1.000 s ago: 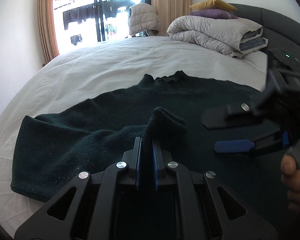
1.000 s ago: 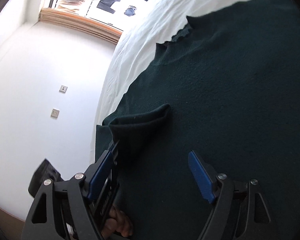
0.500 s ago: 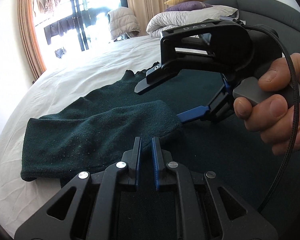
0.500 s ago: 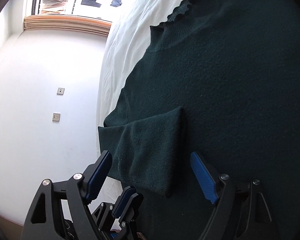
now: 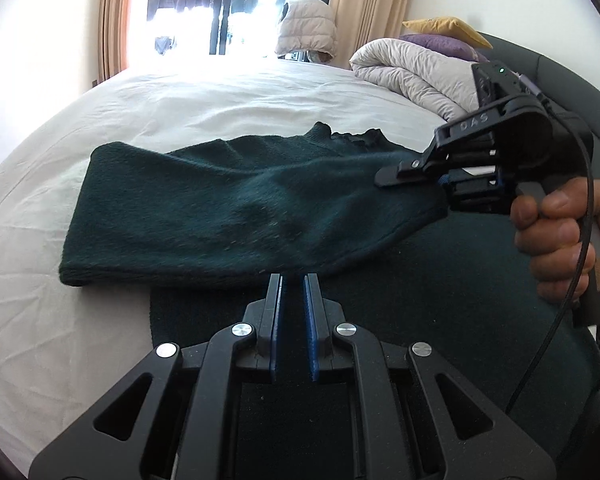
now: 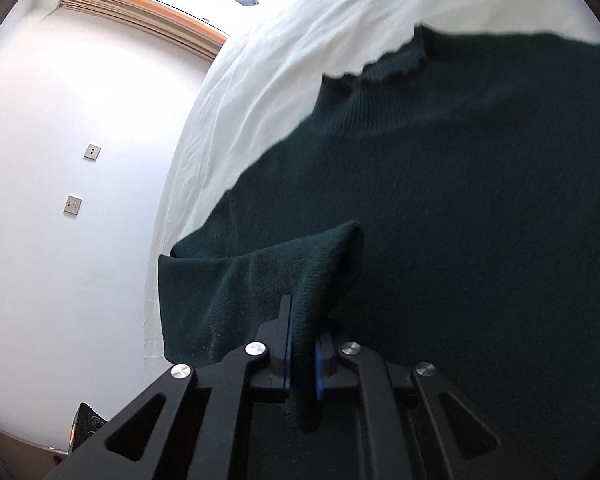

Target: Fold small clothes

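Dark green sweater (image 5: 228, 208) lies on white bed (image 5: 220, 96), folded duvet (image 5: 412, 72) near headboard; right gripper (image 6: 302, 344) clamps sleeve cuff (image 6: 320, 272), left gripper (image 5: 291, 312) nearly closed, holding nothing.

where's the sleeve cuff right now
The sleeve cuff is pinched in the right gripper, folded across the sweater body; in the left wrist view it sits right of centre, below the collar.
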The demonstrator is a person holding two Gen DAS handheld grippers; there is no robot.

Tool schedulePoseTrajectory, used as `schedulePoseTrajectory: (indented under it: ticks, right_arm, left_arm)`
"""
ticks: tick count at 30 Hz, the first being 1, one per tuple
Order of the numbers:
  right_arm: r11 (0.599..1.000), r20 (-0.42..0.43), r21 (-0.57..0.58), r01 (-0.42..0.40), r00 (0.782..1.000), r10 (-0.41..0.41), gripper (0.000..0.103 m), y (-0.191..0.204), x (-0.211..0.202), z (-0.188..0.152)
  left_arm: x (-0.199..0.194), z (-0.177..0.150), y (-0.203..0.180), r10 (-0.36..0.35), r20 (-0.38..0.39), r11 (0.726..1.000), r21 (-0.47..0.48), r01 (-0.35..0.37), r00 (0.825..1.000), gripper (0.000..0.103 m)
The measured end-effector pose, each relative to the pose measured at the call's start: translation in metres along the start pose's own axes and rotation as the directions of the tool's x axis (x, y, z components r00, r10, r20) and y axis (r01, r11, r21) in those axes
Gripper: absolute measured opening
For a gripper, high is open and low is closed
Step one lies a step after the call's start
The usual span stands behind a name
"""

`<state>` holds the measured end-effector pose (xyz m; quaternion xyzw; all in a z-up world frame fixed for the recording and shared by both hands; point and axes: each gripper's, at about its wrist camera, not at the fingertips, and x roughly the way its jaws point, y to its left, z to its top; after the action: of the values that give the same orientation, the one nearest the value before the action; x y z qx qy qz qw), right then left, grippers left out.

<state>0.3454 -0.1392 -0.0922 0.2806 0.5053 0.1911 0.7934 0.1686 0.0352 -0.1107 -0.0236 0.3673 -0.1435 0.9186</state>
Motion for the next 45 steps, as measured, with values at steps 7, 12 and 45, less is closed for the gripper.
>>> schedulePoseTrajectory:
  ticks: [7, 12, 45]
  right_arm:
    - [0.995, 0.085, -0.010, 0.099, 0.992, -0.098, 0.009, -0.030, -0.042, 0.040]
    - [0.990, 0.099, 0.083, 0.112, 0.988, -0.120, 0.009, -0.080, -0.057, 0.041]
    - [0.980, 0.110, 0.137, 0.143, 0.981, -0.158, 0.008, -0.137, -0.055, 0.045]
  left_arm:
    - [0.000, -0.001, -0.009, 0.007, 0.006, 0.999, 0.052, -0.008, 1.000, 0.010]
    - [0.001, 0.001, 0.003, 0.010, 0.006, 1.000, 0.005, -0.010, 1.000, 0.010]
    - [0.087, 0.069, 0.047, 0.099, -0.068, 0.975, -0.195, -0.111, 0.993, 0.010]
